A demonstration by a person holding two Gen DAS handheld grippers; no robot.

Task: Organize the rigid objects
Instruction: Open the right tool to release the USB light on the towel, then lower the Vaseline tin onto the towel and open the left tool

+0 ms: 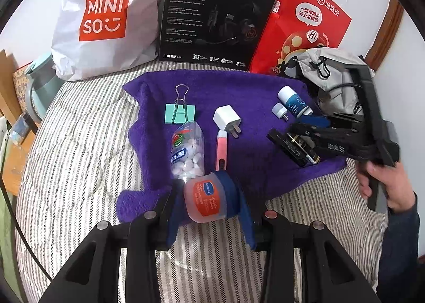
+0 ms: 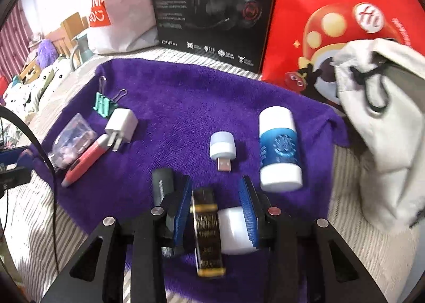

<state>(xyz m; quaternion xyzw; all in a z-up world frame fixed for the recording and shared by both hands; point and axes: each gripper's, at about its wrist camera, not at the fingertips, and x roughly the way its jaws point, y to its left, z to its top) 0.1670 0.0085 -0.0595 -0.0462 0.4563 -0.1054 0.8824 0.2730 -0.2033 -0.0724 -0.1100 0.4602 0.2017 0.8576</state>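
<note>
A purple towel lies on striped bedding. My left gripper is shut on a small pink jar with an orange label, at the towel's near edge. Beyond it lie a clear candy bottle, a pink utility knife, a white charger plug and a mint binder clip. My right gripper stands open astride a black-and-gold box, with a white object beside it. A USB light and a white-and-blue bottle lie ahead.
A white Miniso bag, a black headset box and a red paper bag stand behind the towel. A grey drawstring pouch sits at the right. A dark object lies left of the right gripper. A hand holds the right gripper.
</note>
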